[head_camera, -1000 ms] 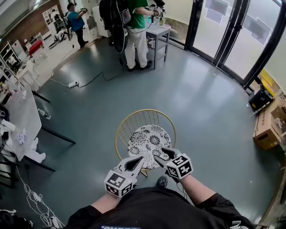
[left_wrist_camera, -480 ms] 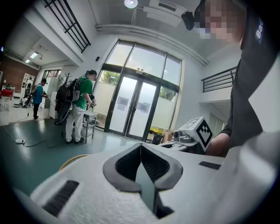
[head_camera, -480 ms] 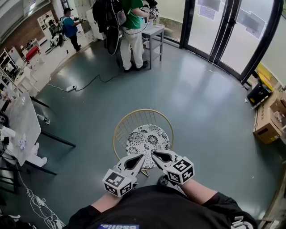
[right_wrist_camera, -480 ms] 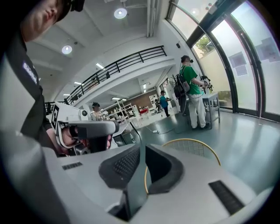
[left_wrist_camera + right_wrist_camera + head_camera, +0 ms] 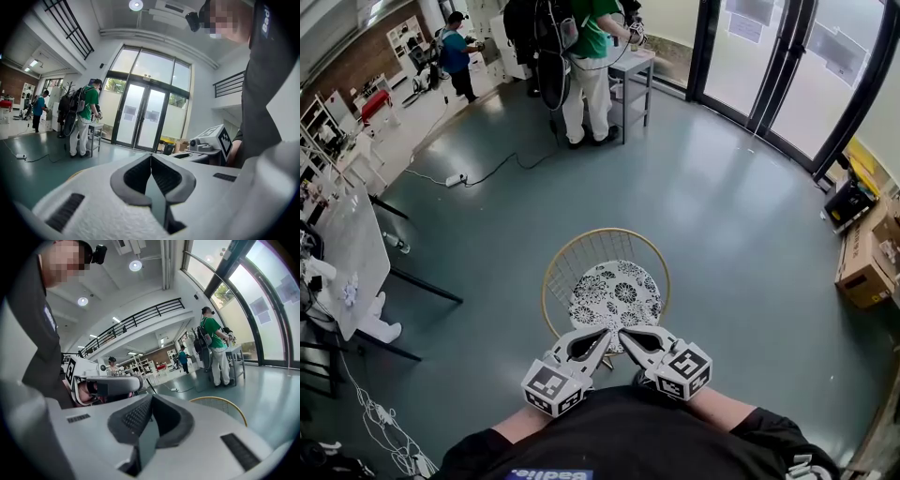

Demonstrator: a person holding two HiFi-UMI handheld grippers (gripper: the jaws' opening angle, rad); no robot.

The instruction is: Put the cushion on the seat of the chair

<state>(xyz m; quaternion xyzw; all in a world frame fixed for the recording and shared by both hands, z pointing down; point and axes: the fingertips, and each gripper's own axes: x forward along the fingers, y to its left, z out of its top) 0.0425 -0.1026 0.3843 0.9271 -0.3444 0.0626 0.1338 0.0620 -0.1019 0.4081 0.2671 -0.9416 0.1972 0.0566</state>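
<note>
The round cushion point(image 5: 615, 293), white with black flower patterns, lies flat on the seat of the gold wire chair point(image 5: 558, 272). Both grippers hover side by side over the chair's front edge, close to the person's body. My left gripper point(image 5: 602, 334) is shut and empty, its tips meeting in the left gripper view point(image 5: 151, 157). My right gripper point(image 5: 625, 335) is shut too, with nothing between its jaws point(image 5: 151, 398). Neither touches the cushion. The chair's rim point(image 5: 225, 404) shows beyond the right jaws.
A person in green point(image 5: 586, 66) stands at a small grey table point(image 5: 630, 67) at the back, with another person point(image 5: 455, 52) farther left. Cardboard boxes point(image 5: 862, 267) sit at the right, a white table point(image 5: 352, 253) at the left, and a power strip with its cable point(image 5: 455, 178) lies on the floor.
The right gripper's jaws have gone from open to shut. Both grippers have lifted and drawn back from the cushion's front edge toward the body.
</note>
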